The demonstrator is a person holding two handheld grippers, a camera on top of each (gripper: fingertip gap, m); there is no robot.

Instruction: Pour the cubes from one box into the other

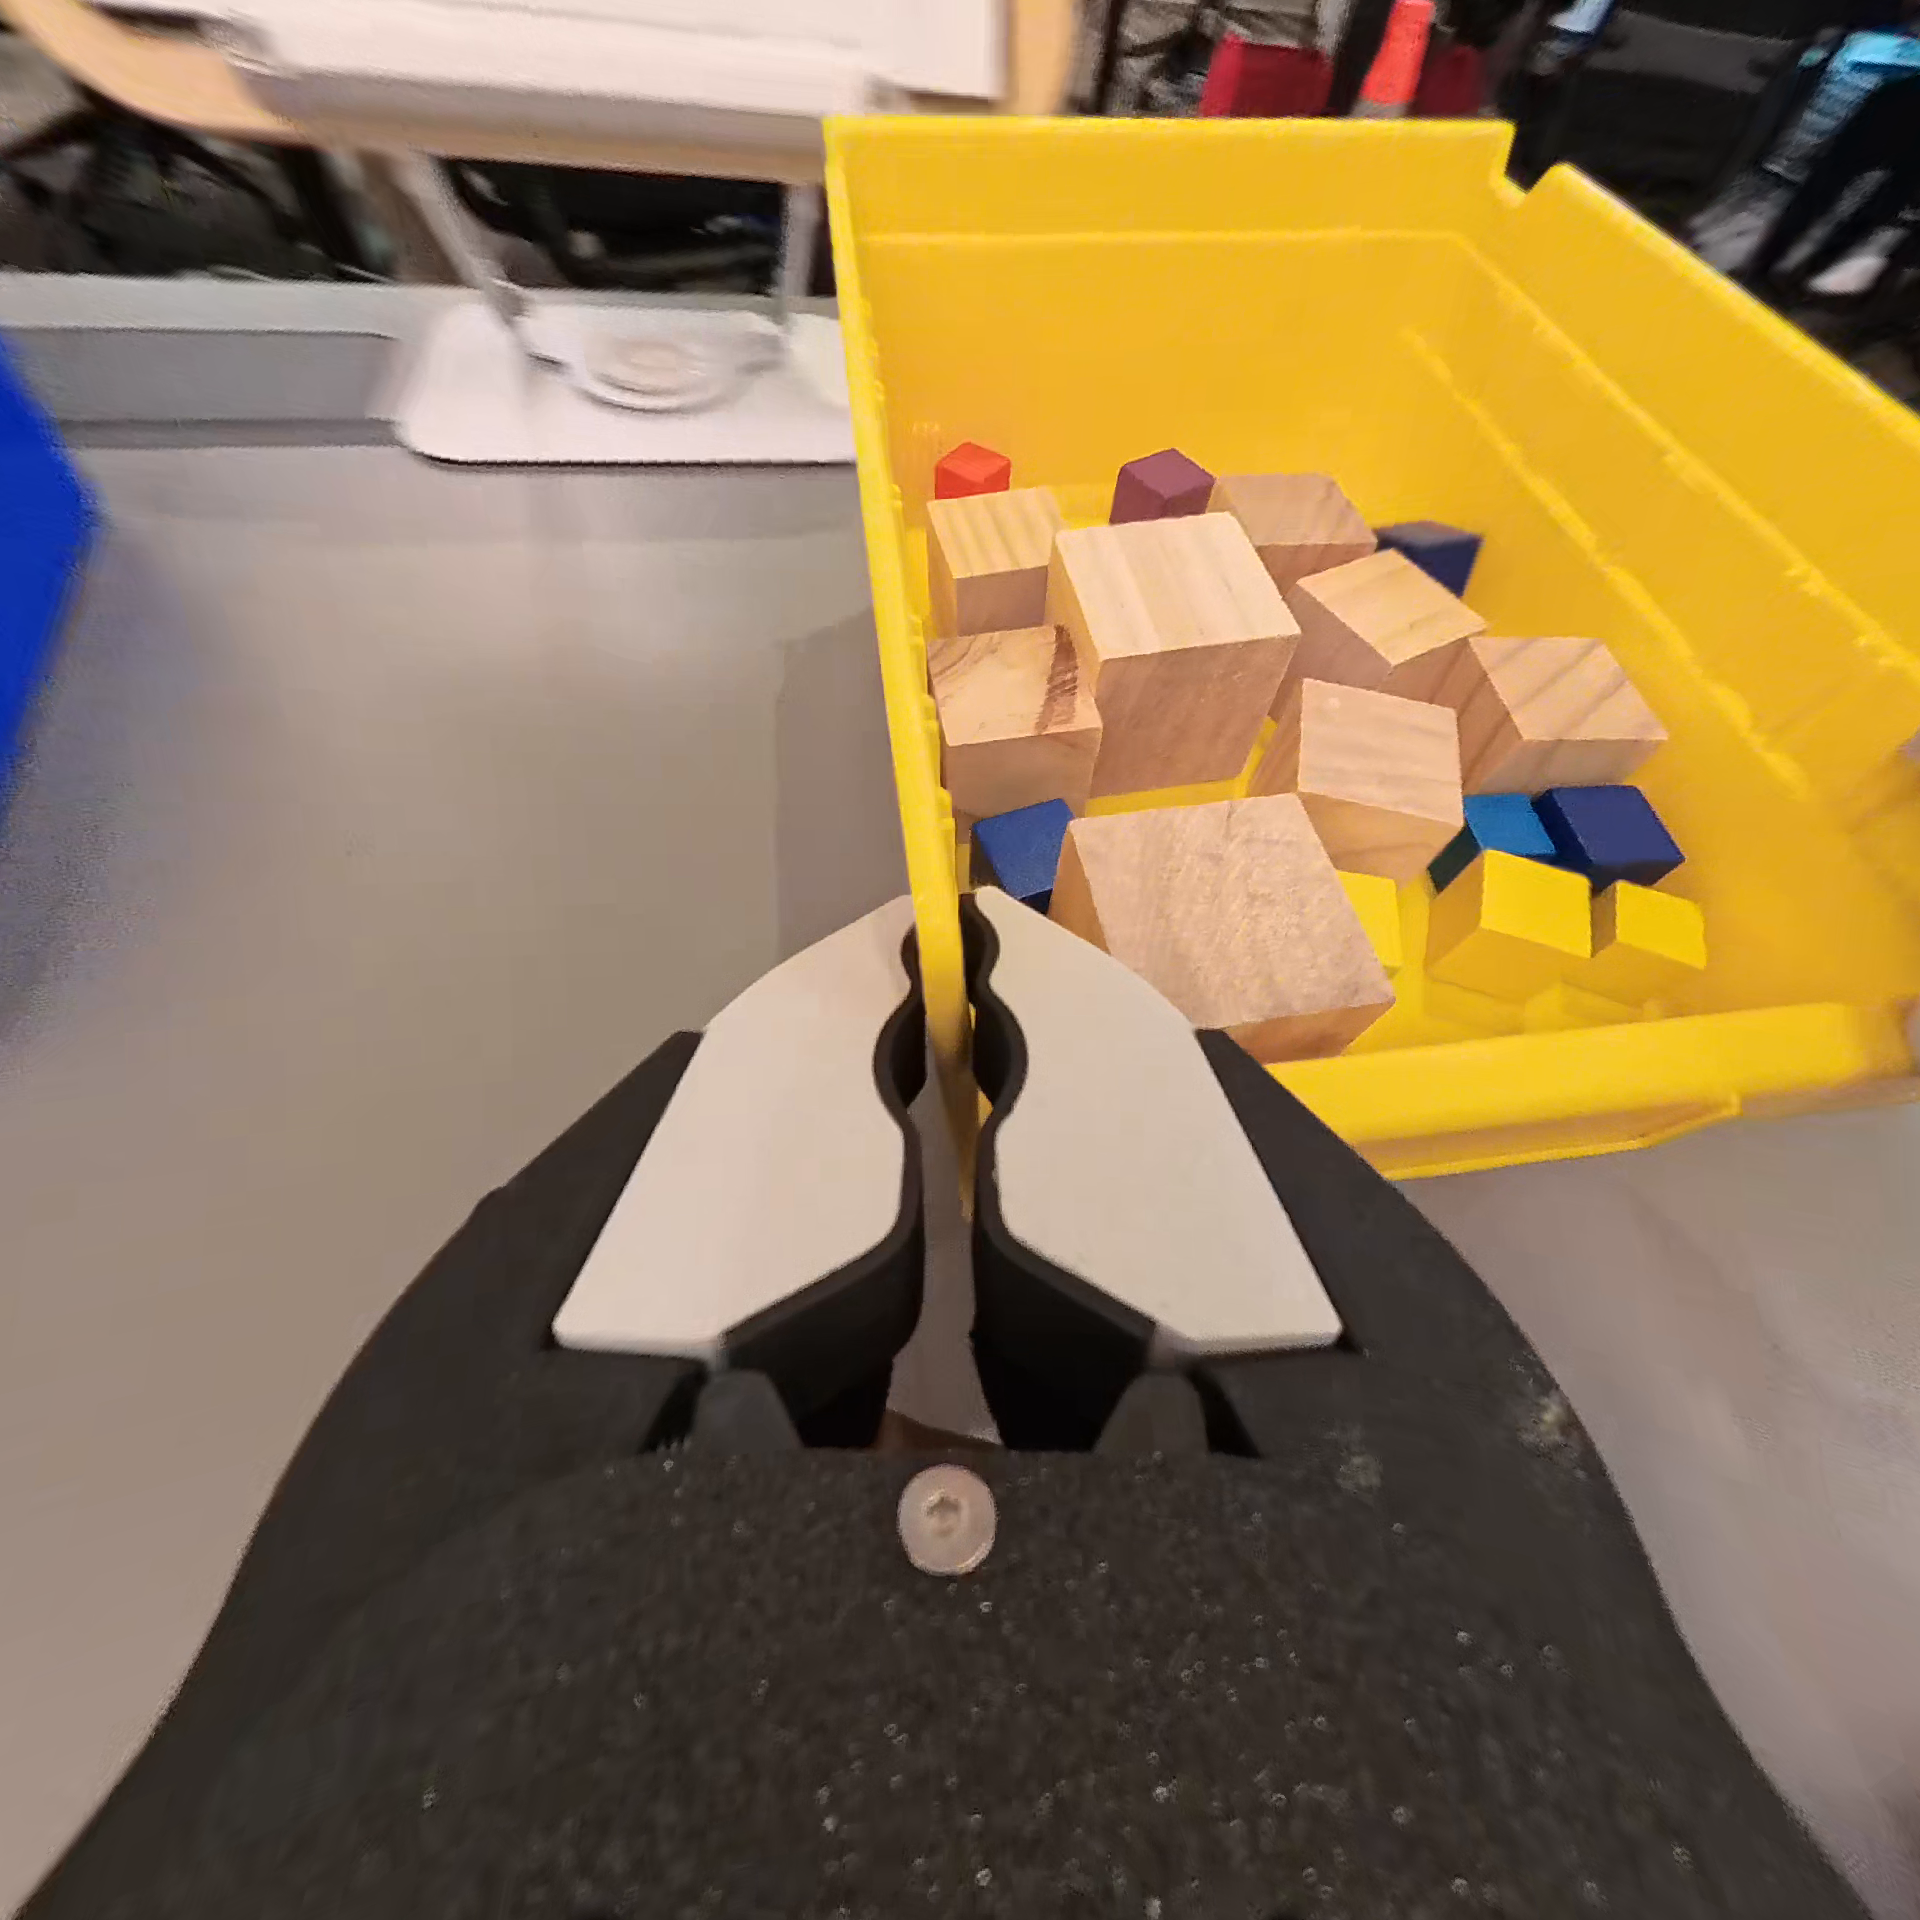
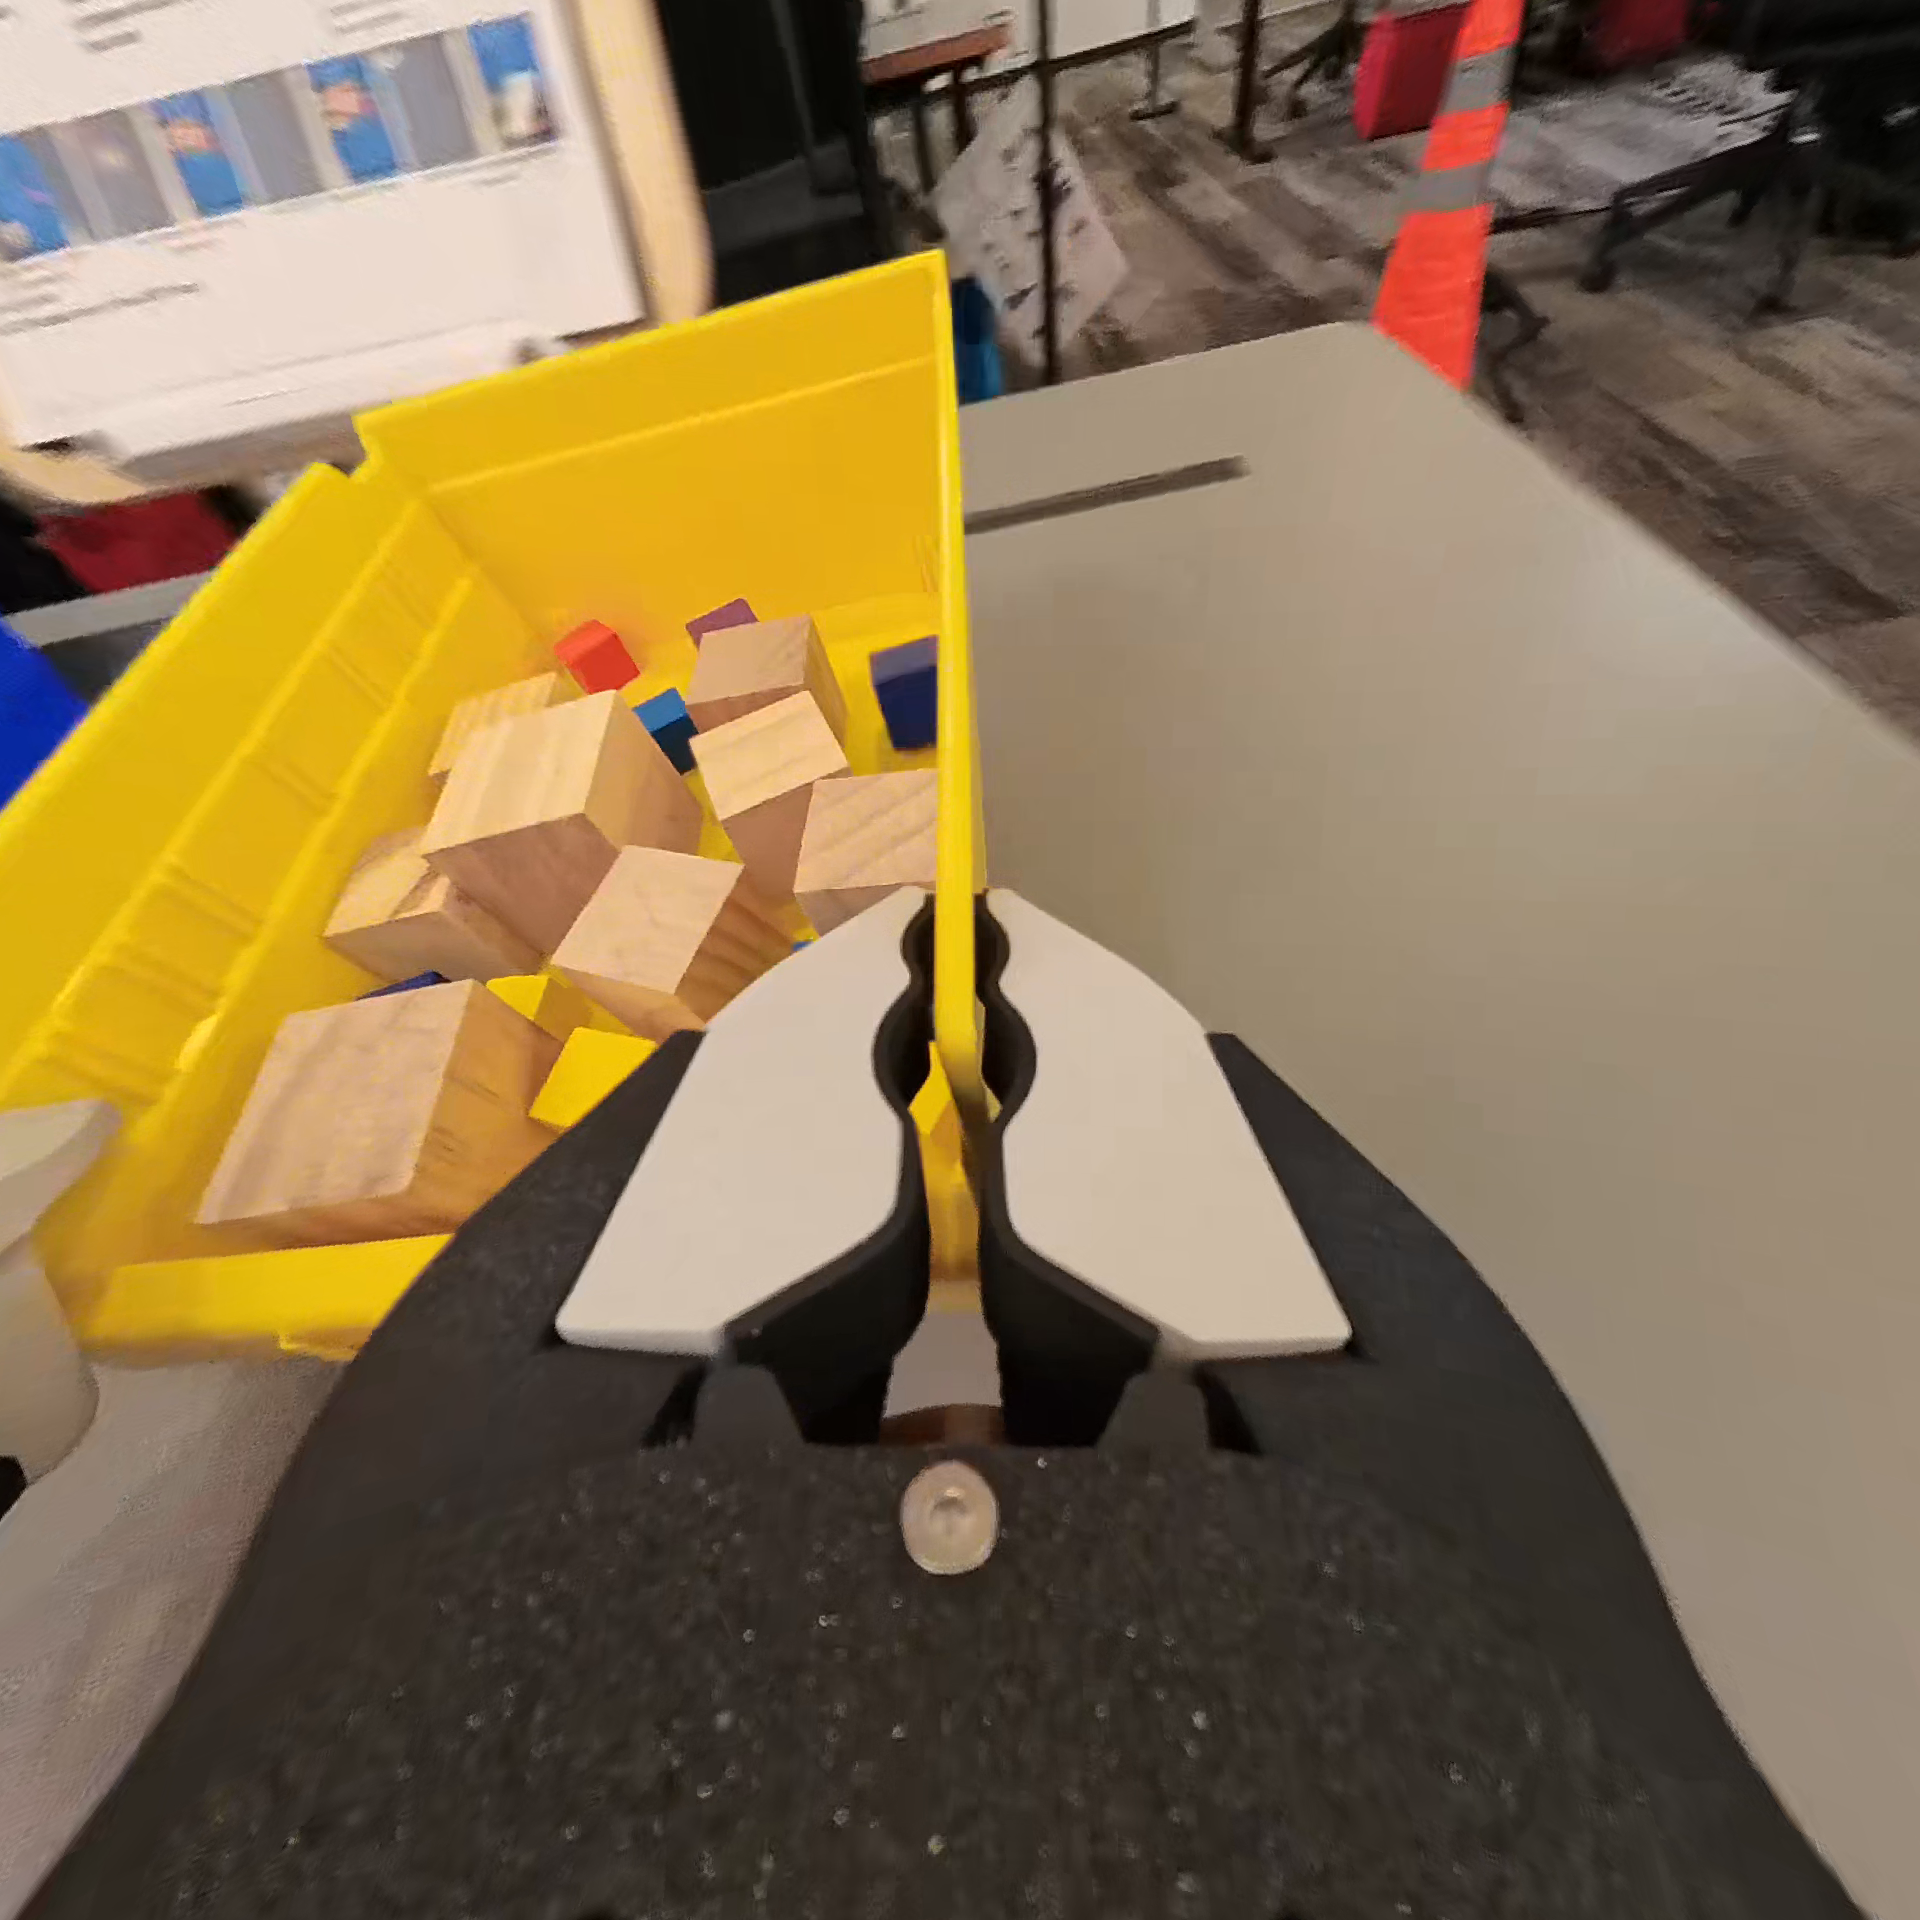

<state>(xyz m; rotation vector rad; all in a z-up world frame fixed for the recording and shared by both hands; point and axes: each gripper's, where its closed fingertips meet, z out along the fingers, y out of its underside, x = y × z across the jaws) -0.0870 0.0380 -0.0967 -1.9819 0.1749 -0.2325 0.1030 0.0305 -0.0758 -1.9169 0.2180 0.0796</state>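
Note:
A yellow box holds several wooden cubes and small red, purple, blue and yellow cubes. My left gripper is shut on the box's left wall, near its front corner. My right gripper is shut on the same box's right wall, also near the front. The cubes lie heaped inside the box. A blue box shows at the left edge of the left wrist view and as a sliver in the right wrist view.
A grey table carries the boxes. A glass jar on a white mat stands behind, left of the yellow box. The table's right edge and an orange cone lie to the right. A pale part of the other gripper shows at the left.

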